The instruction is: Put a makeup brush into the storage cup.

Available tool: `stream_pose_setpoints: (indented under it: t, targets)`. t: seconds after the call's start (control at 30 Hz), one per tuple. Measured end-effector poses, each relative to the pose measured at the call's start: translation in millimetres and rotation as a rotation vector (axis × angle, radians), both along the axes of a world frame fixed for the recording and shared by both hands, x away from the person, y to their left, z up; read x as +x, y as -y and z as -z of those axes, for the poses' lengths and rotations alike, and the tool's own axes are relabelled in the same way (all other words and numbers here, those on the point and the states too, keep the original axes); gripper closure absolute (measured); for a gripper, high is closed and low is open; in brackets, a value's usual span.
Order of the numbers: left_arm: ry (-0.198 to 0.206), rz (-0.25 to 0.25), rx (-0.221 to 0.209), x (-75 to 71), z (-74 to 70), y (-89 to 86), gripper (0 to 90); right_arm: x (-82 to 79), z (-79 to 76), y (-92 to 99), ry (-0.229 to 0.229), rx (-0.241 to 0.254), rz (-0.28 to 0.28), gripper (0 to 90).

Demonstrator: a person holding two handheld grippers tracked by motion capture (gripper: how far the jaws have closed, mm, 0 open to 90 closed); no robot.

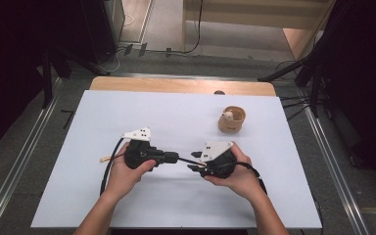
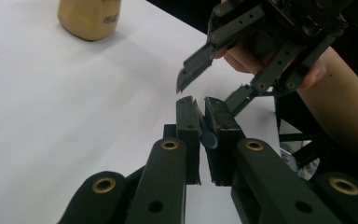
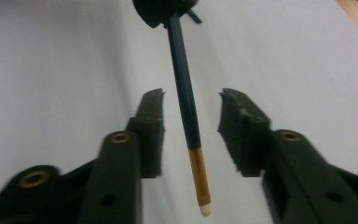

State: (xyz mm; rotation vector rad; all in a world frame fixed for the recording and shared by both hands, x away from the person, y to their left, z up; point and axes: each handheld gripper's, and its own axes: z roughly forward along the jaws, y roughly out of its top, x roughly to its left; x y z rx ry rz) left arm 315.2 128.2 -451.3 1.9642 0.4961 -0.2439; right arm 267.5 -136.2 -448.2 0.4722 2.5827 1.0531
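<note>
The left gripper (image 1: 176, 157), held in the person's left hand (image 1: 123, 172), sits near the middle of the white table (image 1: 127, 117) in the high view, its jaws pointing toward three o'clock. In the left gripper view those jaws are pressed together on a slim dark stick, a chopstick or brush handle by the look of it, whose round end (image 2: 209, 139) shows between the pads. In the high view a pale wooden end of the stick pokes out behind this gripper at nine o'clock, and the dark shaft (image 1: 190, 160) bridges the short gap toward the other tool.

The right gripper (image 1: 197, 168), in the right hand (image 1: 240, 176), lies just beside it at three o'clock, jaws pointing back toward nine o'clock. In the right gripper view its two pads stand apart, partly open, with the stick (image 3: 185, 93) running between them from twelve o'clock down to six; neither pad touches it. The shaft is dark blue-green, then bare wood with a whitish tip (image 3: 205, 211).

A small tan wooden cup (image 1: 231, 120) with a pale object inside stands on the table at about one o'clock from the grippers, well apart from them. A strip of wooden tabletop (image 1: 176, 85) shows along the far edge
</note>
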Motion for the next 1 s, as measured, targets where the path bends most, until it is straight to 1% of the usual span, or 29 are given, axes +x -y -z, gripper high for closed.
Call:
stream_pose_setpoints:
  t: [0.03, 0.07, 0.13, 0.17, 0.2, 0.3, 0.33, 0.37, 0.43, 0.47, 0.5, 0.53, 0.57, 0.6, 0.67, 0.7, 0.73, 0.9, 1.0]
  targets:
    - [0.006, -0.009, 0.0, -0.1, -0.4, -0.6, 85.4, 0.6, 0.5, 0.1, 0.006, 0.008, 0.02, 47.3]
    - [0.01, -0.015, 0.0, -0.3, -0.7, -1.0, 85.4, 0.6, 1.1, -0.2, 0.016, 0.018, 0.052, 42.0]
    - [0.028, -0.035, 0.006, -1.1, -1.4, -1.7, 85.3, 2.3, 1.5, 0.1, 0.01, 0.035, 0.092, 36.2]
    - [0.039, -0.049, 0.008, -2.0, -1.8, -1.9, 85.4, 3.2, 1.6, 0.5, 0.006, 0.046, 0.118, 31.3]
    - [0.05, -0.062, 0.01, -2.5, -2.0, -2.1, 85.4, 4.8, 1.8, 1.0, 0.002, 0.068, 0.15, 27.0]
    - [0.07, -0.091, 0.008, -3.0, -2.2, -3.6, 85.4, 7.1, 2.0, 2.9, -0.019, 0.121, 0.214, 17.3]
    - [0.075, -0.103, 0.006, -3.3, -2.4, -4.5, 85.4, 7.4, 2.4, 3.0, -0.018, 0.139, 0.232, 16.4]
    - [0.082, -0.112, 0.0, -3.2, -2.3, -5.1, 85.4, 7.2, 2.7, 3.8, -0.019, 0.169, 0.257, 15.7]
    - [0.095, -0.126, -0.003, -3.6, -3.0, -6.4, 85.4, 7.5, 4.0, 4.8, -0.032, 0.23, 0.285, 13.7]
    - [0.106, -0.135, -0.01, -3.8, -3.4, -7.4, 85.4, 7.7, 4.7, 5.1, -0.043, 0.251, 0.295, 13.1]
    - [0.111, -0.144, -0.014, -4.3, -3.8, -7.8, 85.4, 8.4, 5.8, 5.1, -0.059, 0.283, 0.315, 10.4]
    - [0.124, -0.155, -0.018, -4.7, -4.5, -8.8, 85.4, 8.5, 6.2, 4.7, -0.069, 0.3, 0.329, 7.1]
    - [0.129, -0.161, -0.024, -5.1, -4.9, -9.2, 85.4, 8.7, 6.8, 3.7, -0.079, 0.327, 0.35, 3.8]
    - [0.143, -0.171, -0.031, -5.7, -5.5, -10.3, 85.4, 8.6, 7.0, 3.5, -0.082, 0.34, 0.363, 2.1]
    - [0.164, -0.196, -0.041, -6.9, -6.1, -11.4, 85.4, 7.3, 7.9, 2.3, -0.088, 0.393, 0.407, 0.0]
    - [0.164, -0.196, -0.041, -6.9, -6.1, -11.4, 85.4, 7.3, 7.9, 2.3, -0.088, 0.393, 0.407, 0.0]
    - [0.178, -0.22, -0.063, -7.8, -6.4, -13.5, 85.4, 6.2, 9.7, 1.6, -0.099, 0.44, 0.444, 0.0]
    - [0.216, -0.263, -0.104, -10.1, -7.0, -16.7, 85.4, 3.5, 12.8, -2.0, -0.099, 0.487, 0.509, 0.0]
    - [0.245, -0.287, -0.126, -11.3, -7.2, -18.0, 85.5, 1.8, 14.5, -5.0, -0.11, 0.513, 0.524, 0.0]
